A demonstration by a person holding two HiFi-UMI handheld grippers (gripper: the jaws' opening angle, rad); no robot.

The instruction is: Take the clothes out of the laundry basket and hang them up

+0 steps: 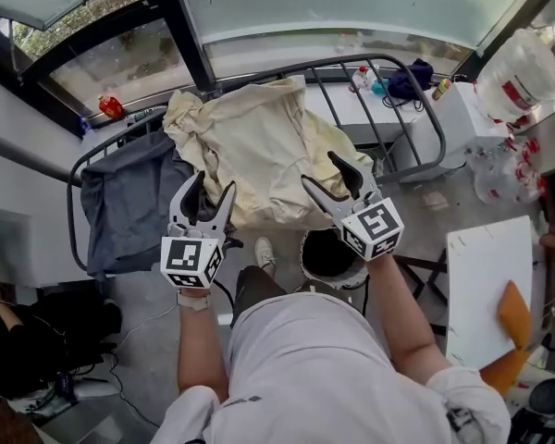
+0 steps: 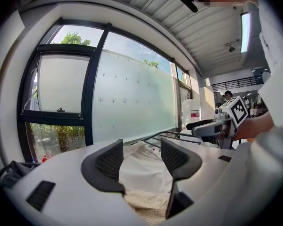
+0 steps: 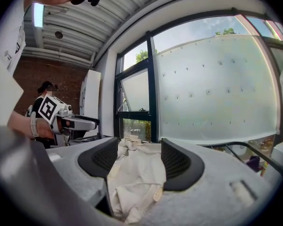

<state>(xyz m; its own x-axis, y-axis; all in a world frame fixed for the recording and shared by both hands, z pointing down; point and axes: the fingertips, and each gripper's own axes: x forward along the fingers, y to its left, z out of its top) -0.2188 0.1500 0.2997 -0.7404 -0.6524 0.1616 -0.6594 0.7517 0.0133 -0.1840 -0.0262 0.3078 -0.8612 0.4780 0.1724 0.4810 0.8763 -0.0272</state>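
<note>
Fingers (image 2: 108,163) of the left gripper (image 1: 213,187) are standing wide apart, released and clamping nothing. The crumpled cream cotton garment (image 1: 259,141) is showing in the gap between them and beyond, with neither pad pressing on it. The right gripper (image 1: 320,170) is doing the same. Its fingers (image 3: 177,161) are spread open, and the same cream cloth is lying loose in the space between them.

Both grippers are hovering side by side over the near edge of the black metal drying rack (image 1: 427,109). They are pointing across it toward the frosted glass window (image 1: 351,7) on the rack's far side.

The cream garment is lying bunched over the rack's middle bars, with folds piling up toward the far rail and its lower edge spilling over the near side. A dark blue-grey garment (image 1: 125,202) is hanging over the rack's left end, touching the cream one along its left side.

A round white basket with a dark inside (image 1: 319,276) is sitting on the floor below the rack's near edge, under the right gripper.
</note>
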